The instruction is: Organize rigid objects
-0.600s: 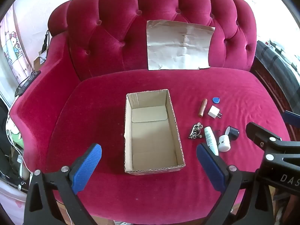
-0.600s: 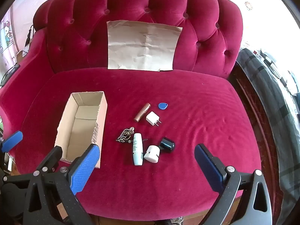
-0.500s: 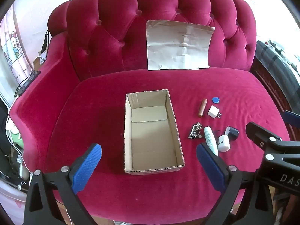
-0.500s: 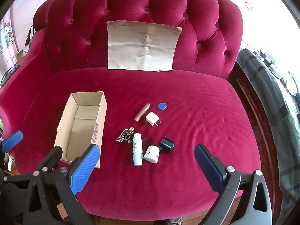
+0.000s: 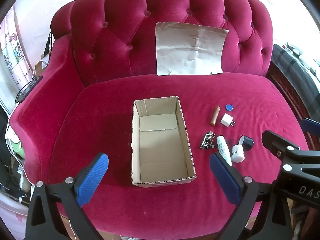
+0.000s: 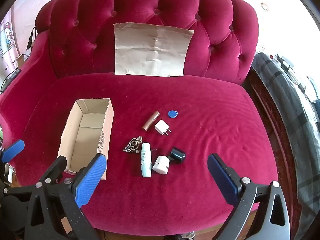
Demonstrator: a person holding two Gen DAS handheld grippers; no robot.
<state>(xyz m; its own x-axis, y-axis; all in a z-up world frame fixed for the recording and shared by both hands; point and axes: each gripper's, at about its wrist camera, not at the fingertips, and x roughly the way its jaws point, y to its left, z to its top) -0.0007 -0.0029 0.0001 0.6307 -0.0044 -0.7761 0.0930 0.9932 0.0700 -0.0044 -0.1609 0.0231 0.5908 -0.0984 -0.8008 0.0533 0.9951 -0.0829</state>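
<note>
Seven small items are seen scattered on the sofa seat just right of an empty box: a brown tube, a blue tag, a white charger, a chain, a white bottle, a white jar and a dark cap. The bottle, jar and cap are bunched close together; whether they touch cannot be told. All are judged light and stiff, save the chain, which is likely to slump and slip when lifted. The bottle and tube are best pinched across their middles, the charger by its flat sides, away from the prongs. The flat tag is expected to be awkward to lift off the soft velvet. The right tool is held released above the cluster, nothing between its pads. The left tool is likewise spread wide over the box. A creased paper is propped against the backrest.
</note>
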